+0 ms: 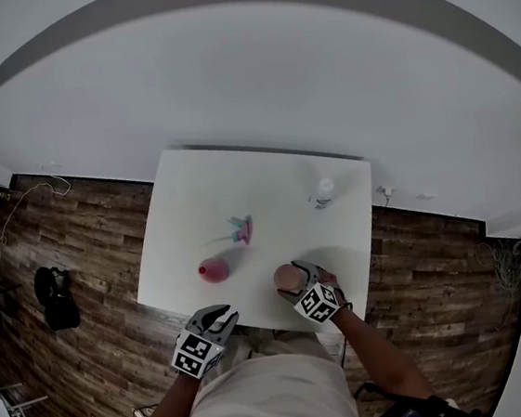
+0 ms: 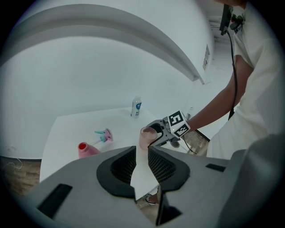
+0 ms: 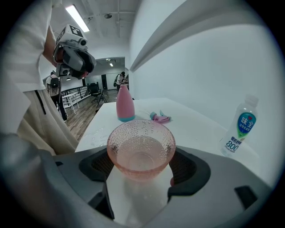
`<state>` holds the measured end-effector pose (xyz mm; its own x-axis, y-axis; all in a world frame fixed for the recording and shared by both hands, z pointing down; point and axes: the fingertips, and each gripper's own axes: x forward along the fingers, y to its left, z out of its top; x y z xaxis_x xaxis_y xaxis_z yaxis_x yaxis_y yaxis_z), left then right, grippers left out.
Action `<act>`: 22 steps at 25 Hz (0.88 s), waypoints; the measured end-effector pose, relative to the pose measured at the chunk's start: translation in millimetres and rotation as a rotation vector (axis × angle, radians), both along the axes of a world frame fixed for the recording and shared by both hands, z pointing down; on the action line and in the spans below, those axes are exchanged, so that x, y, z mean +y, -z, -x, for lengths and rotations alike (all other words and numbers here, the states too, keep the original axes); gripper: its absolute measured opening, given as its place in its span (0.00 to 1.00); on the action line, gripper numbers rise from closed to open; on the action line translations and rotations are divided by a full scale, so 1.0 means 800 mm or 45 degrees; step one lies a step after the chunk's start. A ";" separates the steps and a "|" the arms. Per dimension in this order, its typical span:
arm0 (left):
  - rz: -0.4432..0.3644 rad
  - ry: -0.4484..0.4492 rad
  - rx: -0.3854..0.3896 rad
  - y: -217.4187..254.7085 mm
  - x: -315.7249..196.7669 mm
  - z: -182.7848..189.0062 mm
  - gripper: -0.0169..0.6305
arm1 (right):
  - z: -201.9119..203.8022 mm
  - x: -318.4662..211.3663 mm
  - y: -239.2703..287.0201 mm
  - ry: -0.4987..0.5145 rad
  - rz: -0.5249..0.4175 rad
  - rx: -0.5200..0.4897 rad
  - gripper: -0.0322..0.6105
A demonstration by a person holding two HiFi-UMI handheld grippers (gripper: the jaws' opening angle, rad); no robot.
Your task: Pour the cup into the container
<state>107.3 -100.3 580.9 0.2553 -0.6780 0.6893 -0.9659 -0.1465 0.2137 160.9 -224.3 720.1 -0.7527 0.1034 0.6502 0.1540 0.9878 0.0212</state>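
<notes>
our right tool [image 3: 142, 167] clasps the cup [image 3: 141, 147], left tool [image 2: 141, 164] gapes empty; we fear spilling at the pink bottle [image 3: 125, 104]'s narrow mouth.

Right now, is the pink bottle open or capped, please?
Open: the pink bottle shows a bare mouth, and a spray top lies apart from it on the table.
</notes>
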 end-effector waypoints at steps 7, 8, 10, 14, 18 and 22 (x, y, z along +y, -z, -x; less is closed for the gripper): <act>-0.001 0.052 0.009 0.003 0.012 0.010 0.14 | 0.000 0.003 0.002 -0.001 0.020 -0.010 0.63; -0.001 0.057 0.013 0.002 0.013 0.012 0.14 | 0.001 0.002 0.001 -0.007 0.038 -0.006 0.63; -0.002 0.067 0.025 0.001 0.016 0.015 0.14 | 0.001 0.002 0.002 -0.017 0.067 0.006 0.63; 0.002 0.086 0.028 0.003 0.026 0.022 0.14 | 0.001 0.010 0.004 -0.018 0.082 0.028 0.63; -0.016 0.106 0.067 0.003 0.028 0.024 0.14 | -0.001 0.017 0.011 -0.051 0.148 0.037 0.63; -0.016 0.119 0.084 0.001 0.032 0.029 0.14 | 0.002 0.028 0.033 -0.061 0.172 0.022 0.63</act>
